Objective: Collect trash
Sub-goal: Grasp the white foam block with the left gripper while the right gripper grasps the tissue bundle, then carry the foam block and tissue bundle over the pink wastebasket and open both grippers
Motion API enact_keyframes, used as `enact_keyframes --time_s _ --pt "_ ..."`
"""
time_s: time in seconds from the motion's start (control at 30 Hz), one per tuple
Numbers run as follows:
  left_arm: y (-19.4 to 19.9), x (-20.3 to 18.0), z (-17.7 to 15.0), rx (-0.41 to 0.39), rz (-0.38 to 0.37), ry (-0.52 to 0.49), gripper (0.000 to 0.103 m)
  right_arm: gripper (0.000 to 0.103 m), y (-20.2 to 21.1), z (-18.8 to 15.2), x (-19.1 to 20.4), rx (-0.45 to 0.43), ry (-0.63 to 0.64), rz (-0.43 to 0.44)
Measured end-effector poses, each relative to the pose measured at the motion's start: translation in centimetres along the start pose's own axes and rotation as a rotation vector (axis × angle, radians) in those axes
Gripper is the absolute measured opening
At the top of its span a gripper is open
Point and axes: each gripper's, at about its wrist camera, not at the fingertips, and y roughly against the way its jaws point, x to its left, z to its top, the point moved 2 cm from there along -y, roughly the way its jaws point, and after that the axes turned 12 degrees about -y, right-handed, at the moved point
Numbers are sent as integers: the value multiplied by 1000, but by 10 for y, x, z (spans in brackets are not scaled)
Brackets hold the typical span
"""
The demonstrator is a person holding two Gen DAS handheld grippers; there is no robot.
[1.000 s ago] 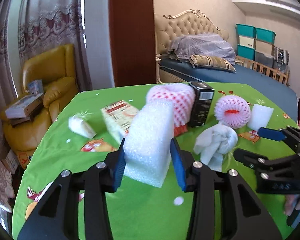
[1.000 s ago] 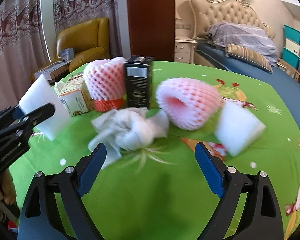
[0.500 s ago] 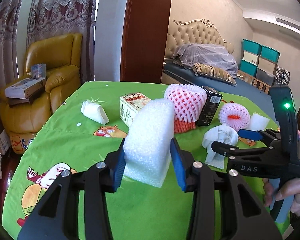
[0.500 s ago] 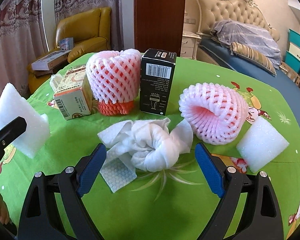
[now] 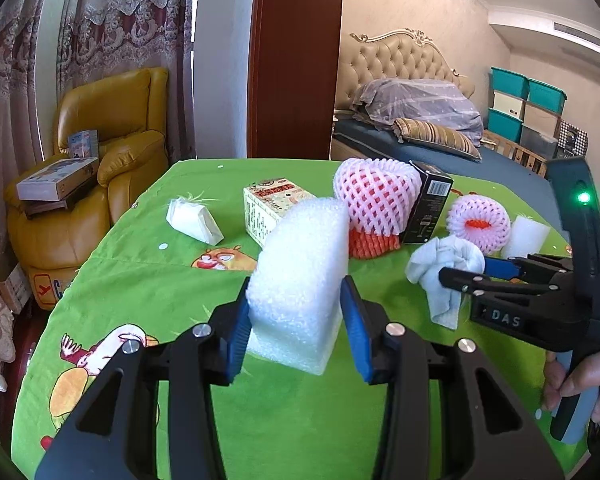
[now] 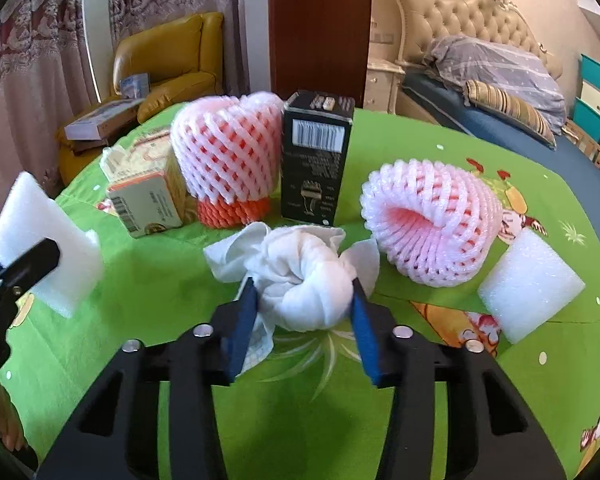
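**Both grippers loaded: foam block left, tissue wad right**

While the left gripper is pinching an upright white foam block between its blue pads, lifted clear of the green tablecloth, the right gripper is sitting with its jaws just closed in on the crumpled white tissue wad, pads pressing both sides (wad still resting on the cloth). Behind the wad, toward the table's far edge, a black box is standing upright, flanked by a pink foam net over an orange one and a printed carton. A second pink net is lying on its side toward the right edge, touching another foam block.
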Motion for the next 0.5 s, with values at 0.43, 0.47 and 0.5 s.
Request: enact_keyframes --time_s 0.43,0.47,0.5 --pt "5 -12 3 -17 37 -54 41 40 47 -19 -6 -103 7 52" --pt "5 -13 3 -15 27 -55 41 40 51 -21 -8 -107 2 55" --pt "6 -15 3 -12 14 -55 41 40 54 -22 -10 -107 -1 59"
